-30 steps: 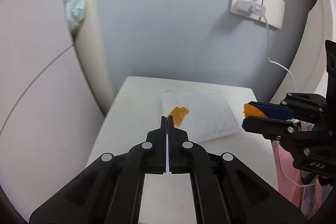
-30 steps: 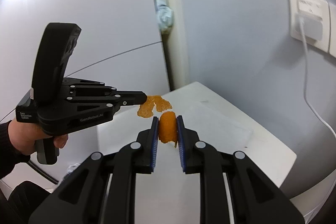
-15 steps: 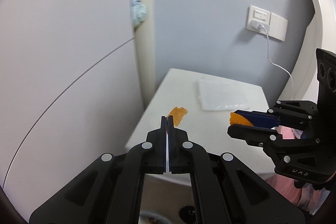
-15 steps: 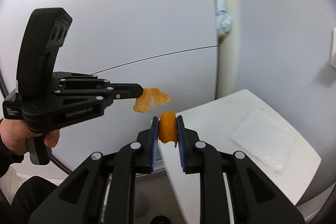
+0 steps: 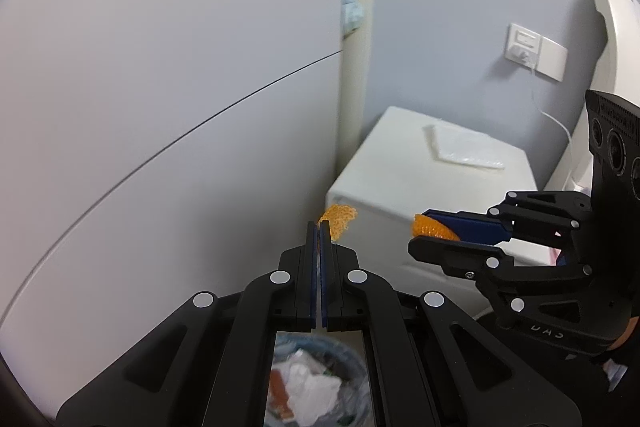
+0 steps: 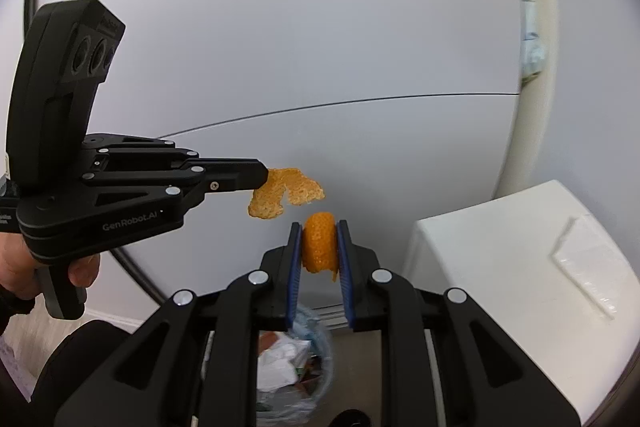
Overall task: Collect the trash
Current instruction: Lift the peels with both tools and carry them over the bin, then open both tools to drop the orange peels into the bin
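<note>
Orange peel is in both our tongs, a flat scrap pinched in the left tongs [image 6: 262, 178] and a curled piece [image 6: 319, 242] clamped in the right tongs [image 6: 319, 247], both above the trash bin [image 6: 296, 367], so only the drop remains.

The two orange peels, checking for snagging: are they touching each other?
Apart. Right wrist view shows wall between the flat peel and the curled peel.
</note>
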`<state>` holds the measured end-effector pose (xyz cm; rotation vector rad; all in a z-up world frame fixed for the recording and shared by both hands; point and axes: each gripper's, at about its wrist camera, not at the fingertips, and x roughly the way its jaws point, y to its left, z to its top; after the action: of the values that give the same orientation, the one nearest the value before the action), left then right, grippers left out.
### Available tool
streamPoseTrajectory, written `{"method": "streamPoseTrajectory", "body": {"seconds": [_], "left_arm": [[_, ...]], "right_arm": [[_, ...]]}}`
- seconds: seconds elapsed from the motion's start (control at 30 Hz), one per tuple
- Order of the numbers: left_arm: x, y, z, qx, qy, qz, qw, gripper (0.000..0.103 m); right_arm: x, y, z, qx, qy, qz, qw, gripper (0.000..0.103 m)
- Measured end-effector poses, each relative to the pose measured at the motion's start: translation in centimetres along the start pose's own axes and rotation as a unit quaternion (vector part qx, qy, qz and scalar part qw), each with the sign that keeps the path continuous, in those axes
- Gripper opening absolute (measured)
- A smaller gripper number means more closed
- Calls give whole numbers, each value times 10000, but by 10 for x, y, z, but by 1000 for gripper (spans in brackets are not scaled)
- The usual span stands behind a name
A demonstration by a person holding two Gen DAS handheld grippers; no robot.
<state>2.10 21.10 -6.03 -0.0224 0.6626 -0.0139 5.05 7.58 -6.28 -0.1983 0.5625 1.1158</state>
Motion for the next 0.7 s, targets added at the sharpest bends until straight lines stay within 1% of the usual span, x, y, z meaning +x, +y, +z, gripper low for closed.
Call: {"method": "streamPoseTrajectory", "body": {"seconds": [0.17, 0.3, 0.43, 0.57, 0.7], "left_arm": [[-5, 21, -37, -289, 157, 140, 9994, 0], [-3, 36, -74, -511, 361, 259, 9977, 0], [6, 48, -109, -731, 667, 413, 9942, 0], [15, 59, -133, -940, 827, 514, 9908, 0], [32, 71, -159, -1180, 1029, 512, 9863, 0]], "right_arm": [[26, 21, -14, -82, 306, 171, 9994, 18], [52, 32, -32, -150, 610, 321, 9975, 18], [82, 35, -52, -140, 925, 430, 9947, 18], [109, 36, -70, -176, 1250, 519, 9906, 18], [136, 32, -85, -247, 1577, 561, 9856, 18]]}}
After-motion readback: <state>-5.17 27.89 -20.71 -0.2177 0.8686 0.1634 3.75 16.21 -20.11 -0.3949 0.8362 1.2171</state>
